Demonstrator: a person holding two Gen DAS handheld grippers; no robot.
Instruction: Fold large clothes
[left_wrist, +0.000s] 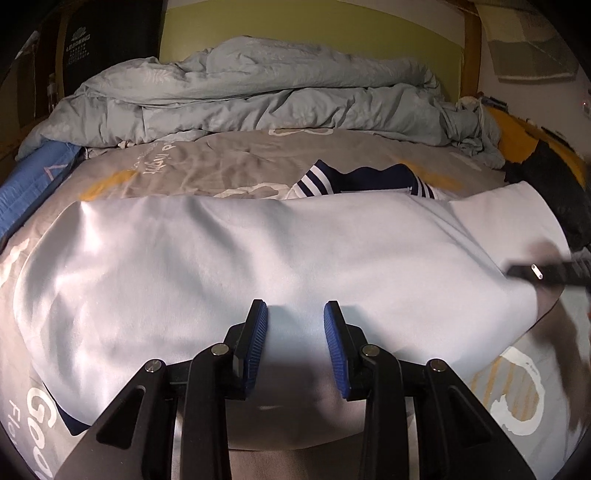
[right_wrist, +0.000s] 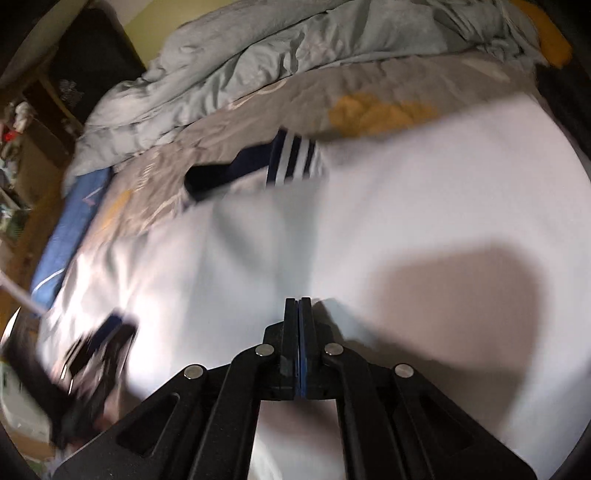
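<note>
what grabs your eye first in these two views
The big white garment spread flat across the bed fills the middle of both views. At its far edge a navy collar with white stripes stands out sharply. The left gripper hovers open over the near hem, while the right gripper is shut above the cloth, with a rumpled grey-blue duvet heaped behind.

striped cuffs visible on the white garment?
2. One striped cuff lies left of the navy collar area at the white garment's far edge; the other sits right of it, partly tucked under the fabric. More may be hidden.
</note>
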